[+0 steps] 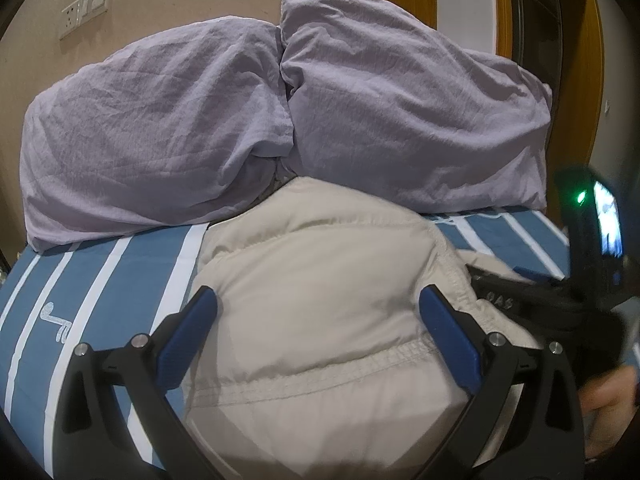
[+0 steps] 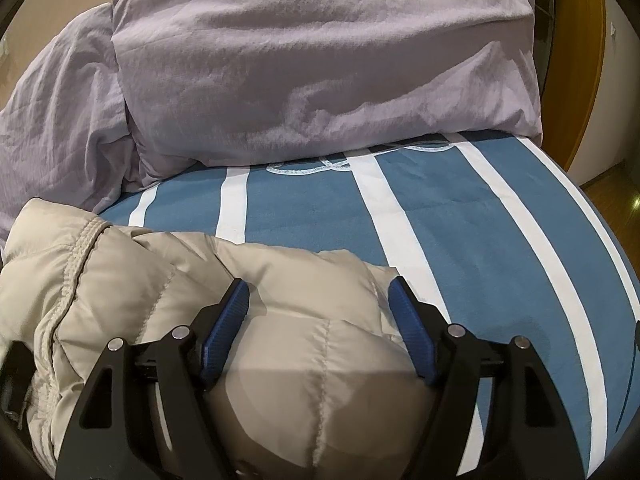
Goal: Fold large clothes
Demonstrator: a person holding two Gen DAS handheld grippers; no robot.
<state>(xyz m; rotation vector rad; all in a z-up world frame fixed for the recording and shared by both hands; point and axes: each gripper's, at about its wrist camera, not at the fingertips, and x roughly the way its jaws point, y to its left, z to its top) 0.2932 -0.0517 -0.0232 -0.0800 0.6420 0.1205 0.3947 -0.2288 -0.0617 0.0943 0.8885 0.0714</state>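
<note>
My left gripper [image 1: 318,308] is spread wide over the beige puffer jacket [image 1: 320,300]; my right gripper [image 2: 318,300] is wide too, straddling a puffy bulge of it. The jacket lies bunched on the blue-striped bedsheet [image 2: 500,240] before two lilac pillows [image 1: 400,100]. Nearby lettering is unreadable.

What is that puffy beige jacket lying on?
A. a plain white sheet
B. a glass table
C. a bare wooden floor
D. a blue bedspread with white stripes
D: the beige jacket rests on the blue, white-striped bedspread, with lilac pillows behind it, and both views show the stripes running out from under it.
</note>
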